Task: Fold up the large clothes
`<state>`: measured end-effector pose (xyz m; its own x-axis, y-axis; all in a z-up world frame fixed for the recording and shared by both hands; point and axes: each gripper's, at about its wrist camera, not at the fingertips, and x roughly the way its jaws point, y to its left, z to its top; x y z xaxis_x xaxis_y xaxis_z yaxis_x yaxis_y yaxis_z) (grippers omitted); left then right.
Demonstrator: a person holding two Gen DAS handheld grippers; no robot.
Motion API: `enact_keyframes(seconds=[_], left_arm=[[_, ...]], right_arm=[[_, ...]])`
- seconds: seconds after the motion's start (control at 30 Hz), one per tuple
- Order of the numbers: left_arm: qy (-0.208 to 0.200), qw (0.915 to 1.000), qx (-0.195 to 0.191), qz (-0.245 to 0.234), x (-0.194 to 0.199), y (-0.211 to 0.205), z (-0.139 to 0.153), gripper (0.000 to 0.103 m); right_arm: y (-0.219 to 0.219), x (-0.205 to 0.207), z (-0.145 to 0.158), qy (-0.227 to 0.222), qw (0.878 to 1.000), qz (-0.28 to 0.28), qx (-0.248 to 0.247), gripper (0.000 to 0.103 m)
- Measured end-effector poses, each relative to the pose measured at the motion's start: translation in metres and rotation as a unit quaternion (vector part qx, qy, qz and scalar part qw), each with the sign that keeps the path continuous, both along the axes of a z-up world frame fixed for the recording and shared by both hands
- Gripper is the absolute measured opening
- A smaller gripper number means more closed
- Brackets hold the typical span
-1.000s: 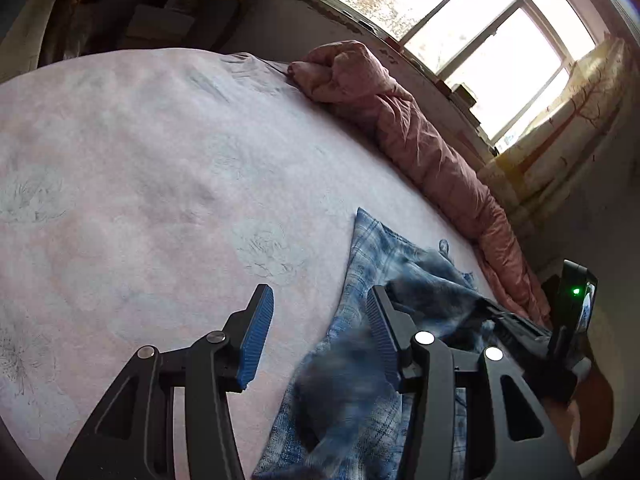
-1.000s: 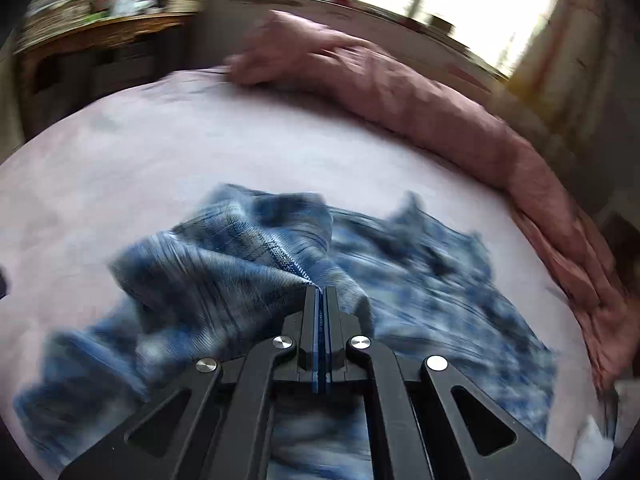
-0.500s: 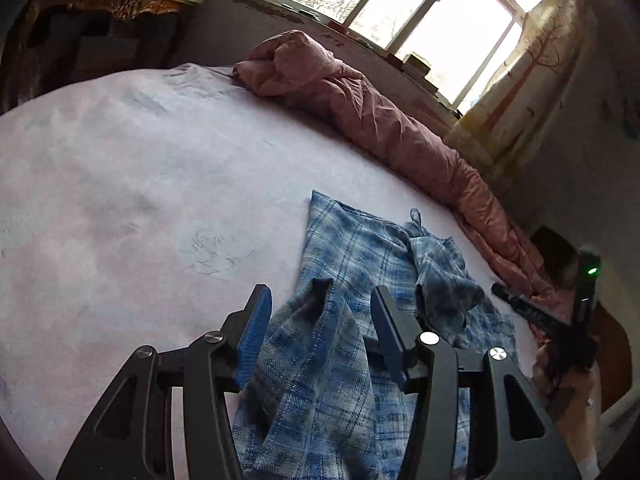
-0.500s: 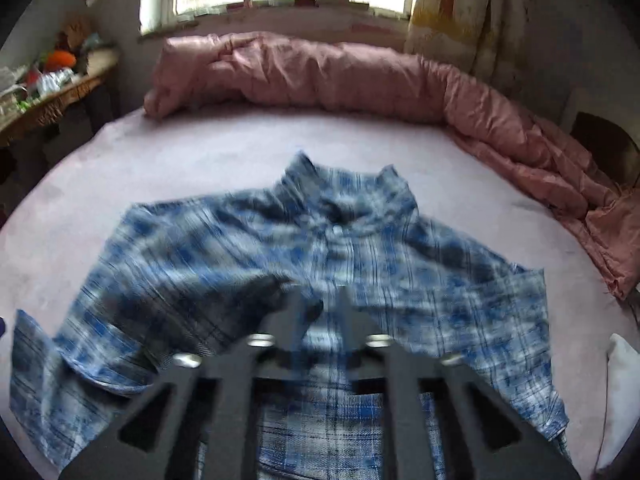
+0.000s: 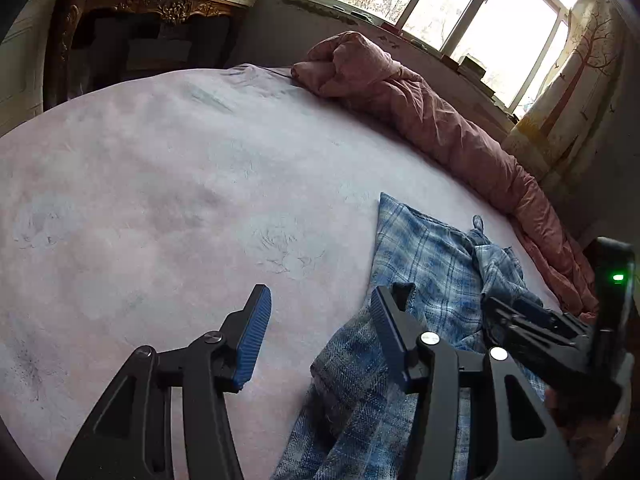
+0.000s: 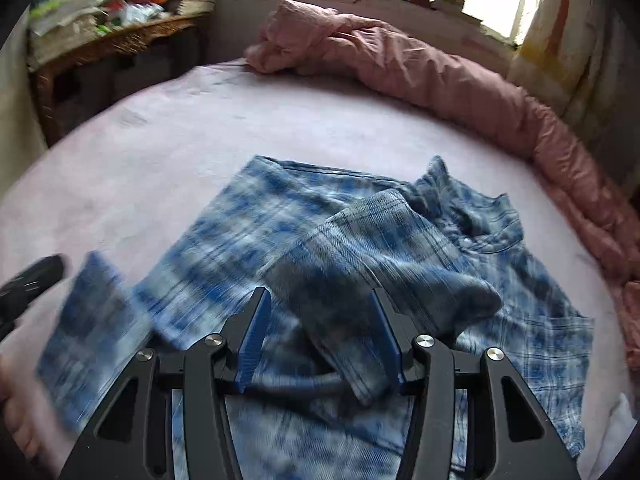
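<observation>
Shirt of blue-and-white plaid cotton point(image 6: 472, 248) lies spread on the pale pink bed sheet point(image 5: 168, 184), collar toward the rolled pink quilt point(image 6: 420, 68) that runs along the window side. One sleeve is folded back across the body of the garment, its cuff end lying between the released fingers of the right tongs point(image 6: 322, 334); whether the pads touch the cloth cannot be told, since the fabric is blurred there. The left tongs point(image 5: 318, 330) are also spread wide, empty, hovering over the sheet at the shirt's left edge, their right finger just above a fold of plaid. A carved wooden counter point(image 5: 160, 4) stacked with papers stands beyond the bed.
</observation>
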<state>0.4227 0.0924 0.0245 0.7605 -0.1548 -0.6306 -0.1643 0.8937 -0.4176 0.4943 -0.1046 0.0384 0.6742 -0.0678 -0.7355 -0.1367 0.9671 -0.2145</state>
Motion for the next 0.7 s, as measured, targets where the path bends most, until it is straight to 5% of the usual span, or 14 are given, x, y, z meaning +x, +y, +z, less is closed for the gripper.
enact_keyframes(seconds=[0.1, 0.23, 0.33, 0.43, 0.7], left_arm=[[0.012, 0.9999, 0.002, 0.006, 0.005, 0.0, -0.003, 0.051], [0.015, 0.9999, -0.003, 0.007, 0.007, 0.003, -0.005, 0.051], [0.021, 0.9998, -0.006, 0.0, 0.007, 0.001, -0.01, 0.051], [0.025, 0.9996, 0.011, -0.007, 0.008, -0.006, -0.012, 0.051], [-0.024, 0.9956, 0.083, -0.036, -0.002, -0.036, 0.005, 0.051]], right_arm=[[0.007, 0.008, -0.015, 0.009, 1.0, -0.006, 0.004, 0.053], [0.013, 0.015, -0.029, -0.012, 0.996, -0.041, -0.083, 0.053], [0.002, 0.017, -0.027, -0.014, 0.995, -0.053, -0.083, 0.053], [-0.018, 0.014, -0.014, -0.021, 0.995, -0.073, -0.067, 0.007], [-0.091, -0.011, 0.045, -0.072, 0.987, -0.108, -0.093, 0.007]])
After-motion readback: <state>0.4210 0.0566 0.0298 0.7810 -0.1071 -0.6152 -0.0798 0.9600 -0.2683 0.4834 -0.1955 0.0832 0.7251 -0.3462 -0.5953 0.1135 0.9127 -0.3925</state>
